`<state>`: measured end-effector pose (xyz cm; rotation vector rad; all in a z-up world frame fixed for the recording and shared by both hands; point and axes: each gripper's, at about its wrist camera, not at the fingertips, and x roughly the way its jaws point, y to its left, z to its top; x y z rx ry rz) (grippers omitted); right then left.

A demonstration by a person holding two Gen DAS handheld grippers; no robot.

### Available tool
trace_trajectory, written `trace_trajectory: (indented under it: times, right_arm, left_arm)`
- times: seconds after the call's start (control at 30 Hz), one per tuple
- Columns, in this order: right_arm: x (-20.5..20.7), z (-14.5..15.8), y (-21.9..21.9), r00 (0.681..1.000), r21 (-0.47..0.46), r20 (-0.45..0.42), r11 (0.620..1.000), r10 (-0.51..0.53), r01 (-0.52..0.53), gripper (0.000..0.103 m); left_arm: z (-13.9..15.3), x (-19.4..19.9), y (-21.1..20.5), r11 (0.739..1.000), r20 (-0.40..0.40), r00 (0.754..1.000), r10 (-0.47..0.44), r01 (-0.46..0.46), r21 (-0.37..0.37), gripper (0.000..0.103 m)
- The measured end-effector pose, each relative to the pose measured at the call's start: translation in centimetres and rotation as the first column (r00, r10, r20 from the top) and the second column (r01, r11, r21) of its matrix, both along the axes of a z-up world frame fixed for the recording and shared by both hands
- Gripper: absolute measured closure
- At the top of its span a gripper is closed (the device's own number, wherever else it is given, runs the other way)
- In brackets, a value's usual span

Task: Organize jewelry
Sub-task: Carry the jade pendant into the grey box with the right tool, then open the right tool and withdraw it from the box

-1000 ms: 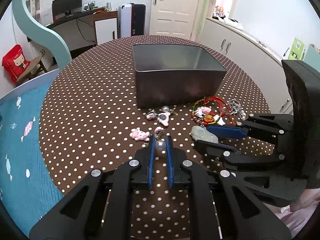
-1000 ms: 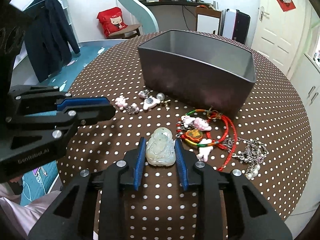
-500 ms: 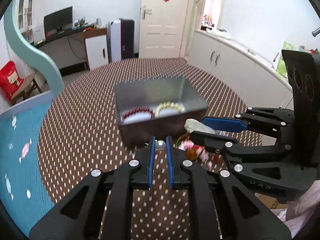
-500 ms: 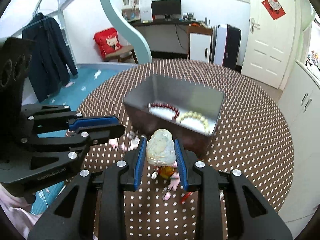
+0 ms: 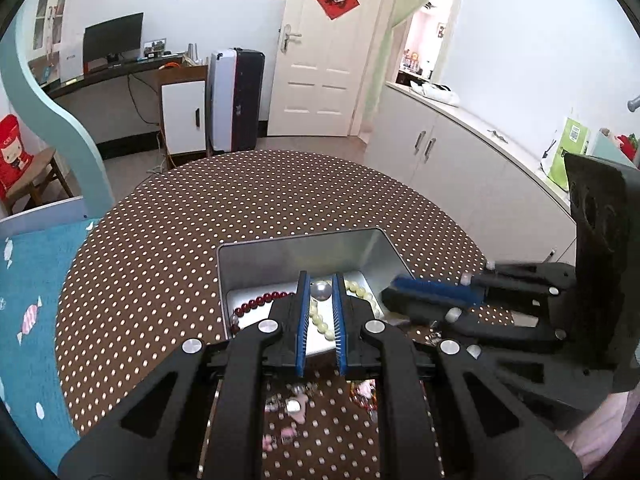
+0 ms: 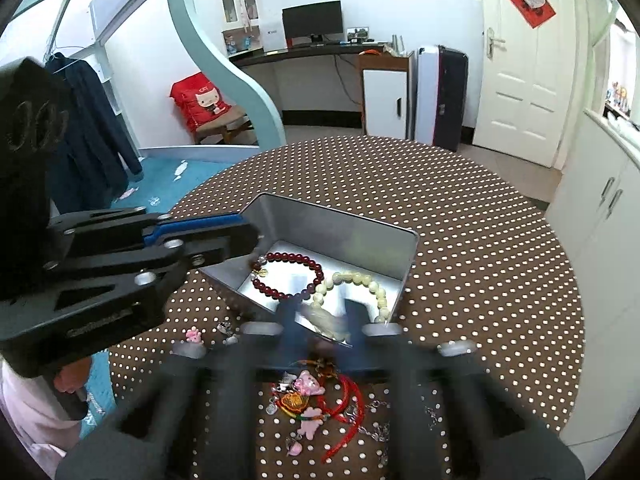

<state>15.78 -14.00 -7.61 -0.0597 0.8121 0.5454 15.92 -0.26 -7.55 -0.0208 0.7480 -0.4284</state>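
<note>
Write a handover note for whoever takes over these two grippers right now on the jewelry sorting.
Left gripper: shut on a clear bead, above the metal tin.
Right gripper: shut. A pale pendant is a blur at its tips by the tin's near wall; I cannot tell if it is held.
Done: red bracelet and pale bracelet lie in the tin.
Left: the bead, plus the red cord bundle, pink charm and silver chain on the table.

Home bedroom: bunk bed frame [image 6: 224, 60], desk with monitor [image 6: 312, 20], hanging coat [image 6: 96, 128], suitcase [image 5: 238, 100].
</note>
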Motion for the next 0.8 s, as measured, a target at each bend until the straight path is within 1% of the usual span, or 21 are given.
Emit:
trace_trajectory:
  times: [0.1, 0.17, 0.27, 0.3, 0.33, 0.37, 0.63, 0.67, 0.8]
  right_arm:
    - [0.6, -0.3, 0.1, 1.0, -0.019, -0.012, 1.0, -0.014, 0.014, 0.1]
    - [0.6, -0.4, 0.0, 1.0, -0.018, -0.018, 1.0, -0.016, 0.016, 0.1]
    - [0.5, -0.3, -0.1, 1.0, -0.018, -0.017, 1.0, -0.013, 0.013, 0.1]
    - [0.4, -0.2, -0.1, 1.0, -0.021, -0.015, 1.0, -0.014, 0.014, 0.1]
    - [0.4, -0.2, -0.2, 1.0, -0.022, -0.014, 1.0, -0.015, 0.015, 0.1]
    - [0.4, -0.1, -0.1, 1.0, -0.02, -0.014, 1.0, -0.013, 0.013, 0.1]
    - [0.5, -0.1, -0.3, 1.0, -0.018, -0.023, 1.0, -0.02, 0.02, 0.099]
    - [0.4, -0.1, -0.4, 0.999, -0.016, -0.023, 1.0, -0.022, 0.021, 0.098]
    - [0.1, 0.3, -0.9, 1.0, -0.017, -0.007, 0.999, -0.029, 0.029, 0.097]
  left_arm:
    - [-0.9, 1.0, 0.0, 1.0, -0.025, 1.0, 0.007, -0.007, 0.021, 0.092]
    - [-1.7, 1.3, -0.1, 0.999, -0.041, 0.999, 0.018, -0.016, 0.048, 0.091]
    - [-2.3, 1.5, 0.5, 0.999, -0.062, 0.998, 0.027, -0.024, 0.043, 0.09]
    - [-2.4, 1.5, 0.6, 0.999, -0.065, 0.997, 0.034, -0.031, 0.044, 0.087]
    - [-2.4, 1.6, 0.8, 0.998, -0.064, 0.997, 0.04, -0.037, 0.046, 0.077]
    - [-2.3, 1.5, 1.0, 0.998, -0.059, 0.997, 0.045, -0.043, 0.046, 0.07]
    - [-2.7, 0.6, 1.6, 0.998, -0.065, 0.997, 0.053, -0.05, 0.041, 0.069]
    - [-2.8, 0.4, 1.7, 0.998, -0.067, 0.996, 0.054, -0.051, 0.04, 0.069]
    - [-2.7, -0.5, 1.9, 0.998, -0.064, 0.997, 0.052, -0.049, 0.036, 0.069]
